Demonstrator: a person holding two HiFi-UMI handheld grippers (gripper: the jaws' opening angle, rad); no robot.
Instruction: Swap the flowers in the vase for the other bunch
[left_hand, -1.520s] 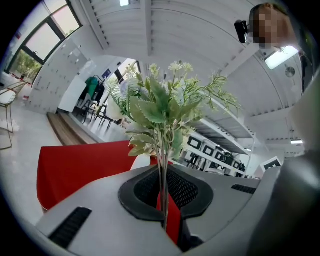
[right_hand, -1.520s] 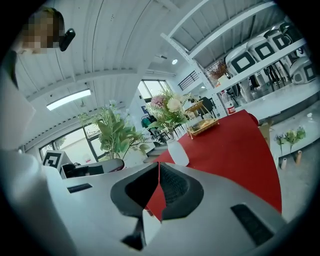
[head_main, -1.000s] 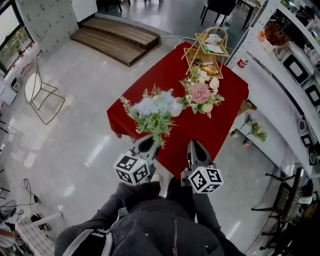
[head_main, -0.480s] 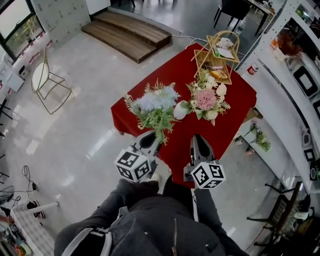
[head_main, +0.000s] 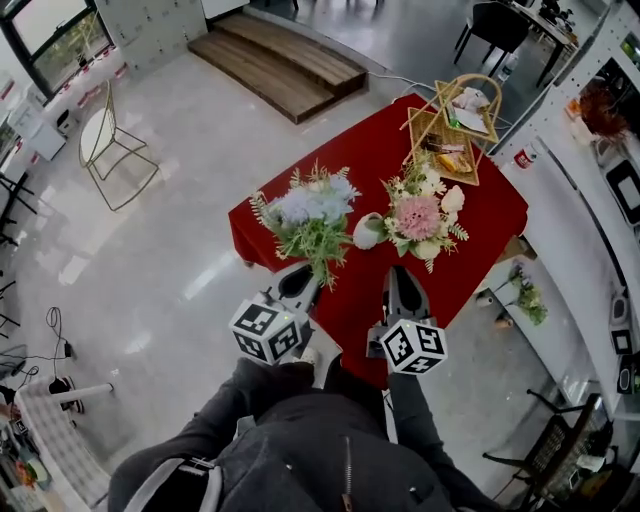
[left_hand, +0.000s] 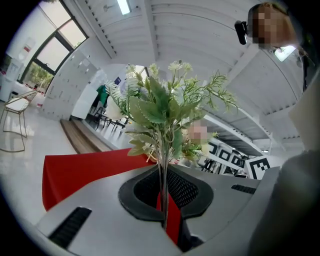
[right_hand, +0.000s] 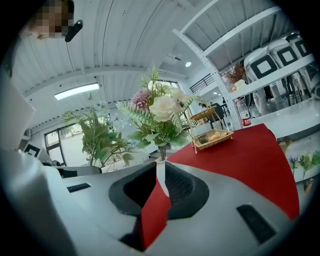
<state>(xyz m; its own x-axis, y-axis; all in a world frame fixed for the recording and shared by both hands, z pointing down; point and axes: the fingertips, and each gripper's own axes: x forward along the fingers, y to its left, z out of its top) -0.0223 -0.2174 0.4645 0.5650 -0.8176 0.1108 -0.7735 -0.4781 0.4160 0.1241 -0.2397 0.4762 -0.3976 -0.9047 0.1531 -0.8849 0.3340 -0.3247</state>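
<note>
Over the near edge of the red bench (head_main: 480, 235), in the head view, the left gripper (head_main: 300, 282) is seen pinched on the stems of the blue bunch (head_main: 310, 212). The bunch's blooms and green fronds are spread over the left part of the cloth. Just beside that bunch a white vase (head_main: 368, 232) is stood on the bench, and the pink bunch (head_main: 420, 215) is carried in it. The right gripper (head_main: 402, 282) is held near the vase but apart from it. A wire basket (head_main: 455, 130) is set at the far end of the bench.

Along the left gripper view, thin green stems are seen clamped between the pads, with the leaves and pale blooms fanned out above them. The red cloth is seen behind.

Along the right gripper view, the jaws are pressed together with nothing between them. Only red cloth is shown through the narrow slit. Beyond the tips the vase is seen upright on the bench, with the pink bunch's stems entering its neck. The wire basket is seen further back at the right.
</note>
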